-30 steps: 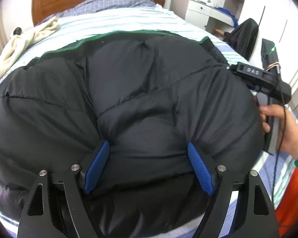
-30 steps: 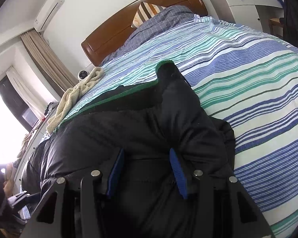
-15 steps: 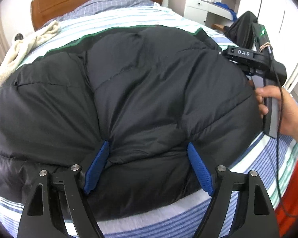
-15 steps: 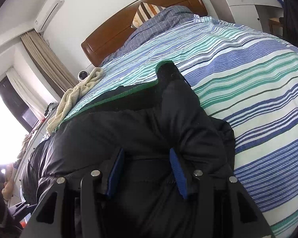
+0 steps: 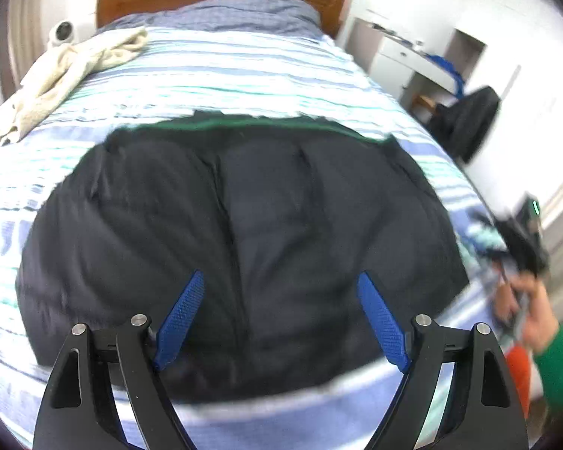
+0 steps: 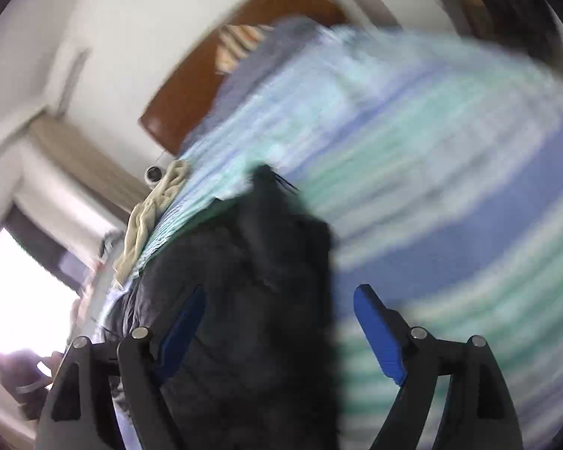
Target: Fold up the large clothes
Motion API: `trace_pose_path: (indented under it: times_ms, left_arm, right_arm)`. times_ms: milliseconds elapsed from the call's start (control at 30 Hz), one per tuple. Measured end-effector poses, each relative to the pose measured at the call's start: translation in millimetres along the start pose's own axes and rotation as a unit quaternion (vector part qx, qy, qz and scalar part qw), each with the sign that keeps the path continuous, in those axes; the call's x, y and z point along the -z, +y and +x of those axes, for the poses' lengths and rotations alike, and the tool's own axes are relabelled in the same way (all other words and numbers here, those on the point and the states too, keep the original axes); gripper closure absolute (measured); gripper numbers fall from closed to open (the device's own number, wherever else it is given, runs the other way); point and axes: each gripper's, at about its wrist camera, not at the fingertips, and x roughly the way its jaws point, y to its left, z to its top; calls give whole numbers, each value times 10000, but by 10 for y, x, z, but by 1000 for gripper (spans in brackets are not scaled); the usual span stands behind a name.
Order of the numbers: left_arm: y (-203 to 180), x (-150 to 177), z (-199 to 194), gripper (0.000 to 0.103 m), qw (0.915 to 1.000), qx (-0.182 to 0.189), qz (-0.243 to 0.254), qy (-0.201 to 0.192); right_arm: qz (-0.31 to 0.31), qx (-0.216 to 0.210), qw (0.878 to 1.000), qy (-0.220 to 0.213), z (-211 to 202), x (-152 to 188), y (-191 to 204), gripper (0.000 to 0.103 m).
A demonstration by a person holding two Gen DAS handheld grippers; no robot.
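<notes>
With the black puffer jacket point(image 5: 244, 232) lying folded near the bed's point(image 5: 244, 75) foot edge, both the left gripper point(image 5: 281, 318) and right gripper point(image 6: 281, 330) are opening, pads clear of it, so this fold looks released; next comes regripping an edge.

The left gripper point(image 5: 279, 318) points steeply downward, its jaws spread wide and opening, the blue pads point(image 5: 180, 318) clear of any grip. The right gripper point(image 6: 281, 332) is rolled sideways, jaws opening fast, nothing pinched. The right hand point(image 5: 525, 318), in a green sleeve point(image 5: 561, 367), holds its handle.
</notes>
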Motion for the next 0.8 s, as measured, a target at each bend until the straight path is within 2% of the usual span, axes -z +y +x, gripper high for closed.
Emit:
trace_pose_path:
  times_ms: [100, 167, 200, 300, 367, 400, 433, 467, 500, 567, 600, 633, 767, 800]
  left_arm:
    - [-76, -99, 351, 21, 9996, -201, 140, 165]
    - [-100, -44, 704, 25, 9971, -394, 293, 581]
    - [-110, 2, 817, 22, 9962, -455, 384, 631]
    - [-114, 75, 900, 21, 9956, -547, 542, 529]
    - [-110, 86, 902, 21, 9957, -545, 523, 545]
    - [-111, 97, 915, 21, 9954, -551, 561, 547]
    - [-117, 99, 916, 20, 9953, -557, 588, 539]
    - [-118, 98, 931, 20, 9950, -575, 626, 521]
    - [-118, 93, 932, 19, 9950, -575, 645, 494]
    - [-121, 102, 927, 19, 9951, -563, 659, 473]
    - [-135, 112, 922, 19, 9950, -564, 667, 486]
    - [-134, 110, 922, 19, 9947, -560, 689, 513]
    - [-101, 33, 876, 19, 9926, -487, 734, 836]
    - [-92, -20, 847, 24, 9911, -506, 721, 995]
  right_arm:
    - [274, -423, 9986, 140, -39, 108, -119, 19]
    - [279, -661, 9972, 210, 19, 137, -62, 19]
    - [298, -694, 9969, 243, 70, 132, -52, 19]
    - [298, -159, 9982, 493, 372, 91, -36, 20]
    - [317, -59, 9972, 675, 557, 54, -3, 20]
    - [291, -140, 9966, 753, 598, 35, 35, 21]
    - [326, -525, 9931, 997, 689, 25, 78, 34]
    - [452, -820, 9881, 1223, 768, 41, 82, 43]
    - [505, -781, 9866, 1341, 836, 54, 90, 44]
    - [379, -577, 9896, 1260, 802, 55, 172, 54]
    - [394, -623, 9911, 1111, 720, 60, 233, 70]
    - [327, -672, 9926, 953, 617, 65, 331, 74]
    - [-306, -683, 9964, 402, 243, 100, 979, 74]
    - [-494, -715, 9958, 284, 179, 109, 1153, 73]
